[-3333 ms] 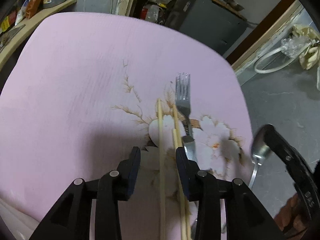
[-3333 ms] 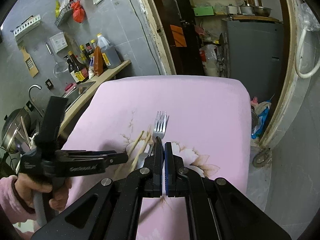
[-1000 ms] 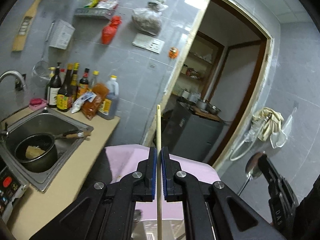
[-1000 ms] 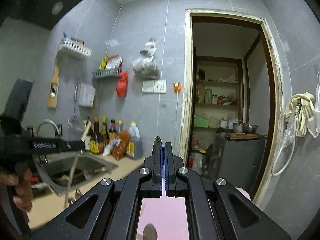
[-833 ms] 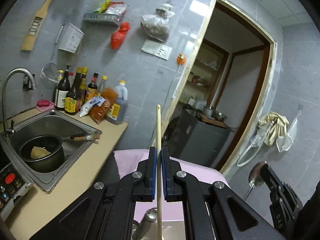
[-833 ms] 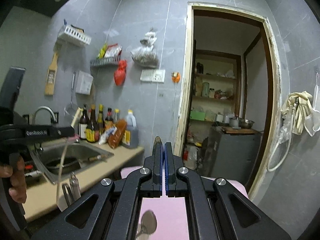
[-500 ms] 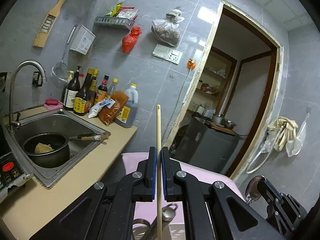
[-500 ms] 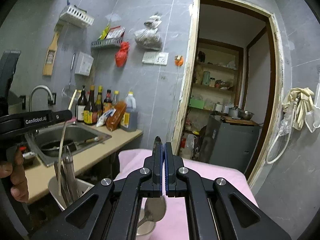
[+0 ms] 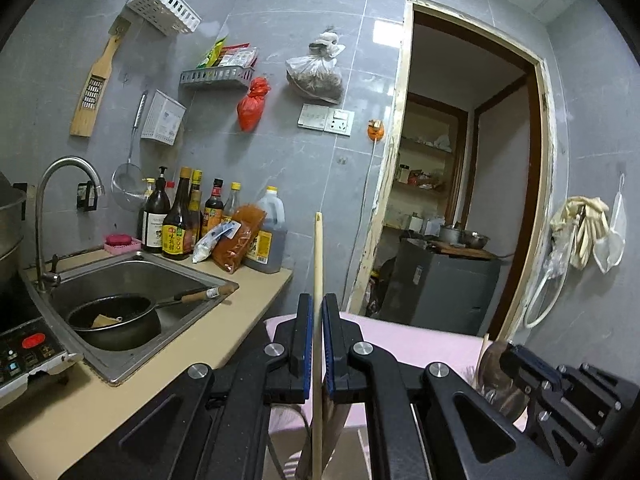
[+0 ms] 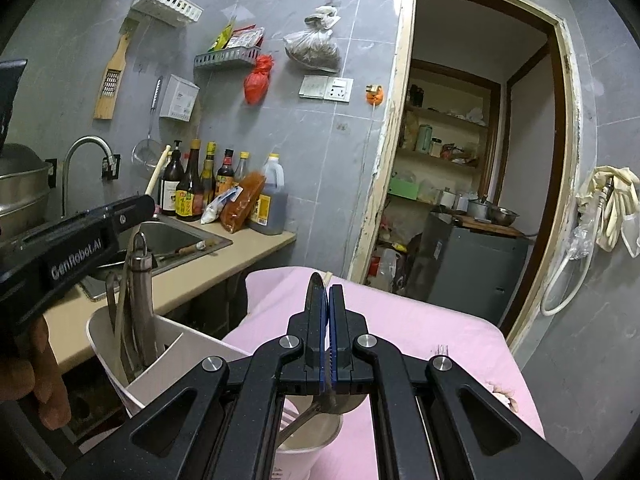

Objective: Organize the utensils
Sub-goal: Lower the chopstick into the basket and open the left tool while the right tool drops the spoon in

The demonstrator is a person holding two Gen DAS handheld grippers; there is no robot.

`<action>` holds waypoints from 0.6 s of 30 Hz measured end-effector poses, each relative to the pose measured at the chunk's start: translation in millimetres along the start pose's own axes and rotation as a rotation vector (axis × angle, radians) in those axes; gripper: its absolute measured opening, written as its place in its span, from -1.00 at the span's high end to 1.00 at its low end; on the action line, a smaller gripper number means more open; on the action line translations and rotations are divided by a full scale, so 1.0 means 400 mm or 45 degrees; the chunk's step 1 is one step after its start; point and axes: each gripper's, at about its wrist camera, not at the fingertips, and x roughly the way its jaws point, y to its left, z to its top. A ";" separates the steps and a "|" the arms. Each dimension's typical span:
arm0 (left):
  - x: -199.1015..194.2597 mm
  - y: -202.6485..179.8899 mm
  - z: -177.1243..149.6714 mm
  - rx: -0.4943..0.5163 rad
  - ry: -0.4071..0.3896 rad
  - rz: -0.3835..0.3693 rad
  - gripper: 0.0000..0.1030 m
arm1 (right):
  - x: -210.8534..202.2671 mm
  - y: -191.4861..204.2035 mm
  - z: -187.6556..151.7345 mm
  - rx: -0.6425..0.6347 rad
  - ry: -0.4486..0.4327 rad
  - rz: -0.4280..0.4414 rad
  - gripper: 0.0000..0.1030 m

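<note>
Grey kitchen tiles are filling the background as my left tongs (image 9: 316, 344) are pinching a wooden chopstick (image 9: 318, 264) upright, while my right tongs (image 10: 329, 332) are pinching a metal spoon (image 10: 320, 412) over the white utensil holder (image 10: 168, 364) on the pink-covered bench (image 10: 420, 328).

A pale wooden chopstick (image 9: 318, 264), a white plastic utensil holder (image 10: 176, 354), a pink tablecloth (image 10: 420, 328), perhaps flower-printed at 4 o'clock.

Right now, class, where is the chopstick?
In the left wrist view the chopstick stands upright, centre frame, clamped in the left gripper, its lower end dipping towards the white holder.
</note>
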 end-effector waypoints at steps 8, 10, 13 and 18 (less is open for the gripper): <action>-0.021 0.004 -0.018 0.069 0.064 -0.033 0.89 | -0.012 0.016 -0.005 -0.033 0.011 0.057 0.97; -0.027 0.008 -0.014 0.077 0.084 -0.053 0.89 | -0.017 0.014 -0.005 -0.035 0.015 0.074 0.97; -0.033 0.016 -0.005 0.091 0.125 -0.077 0.89 | -0.021 0.011 -0.006 -0.026 0.037 0.105 0.96; -0.035 0.031 0.009 0.078 0.200 -0.118 0.84 | -0.028 0.002 -0.008 0.009 0.069 0.131 0.94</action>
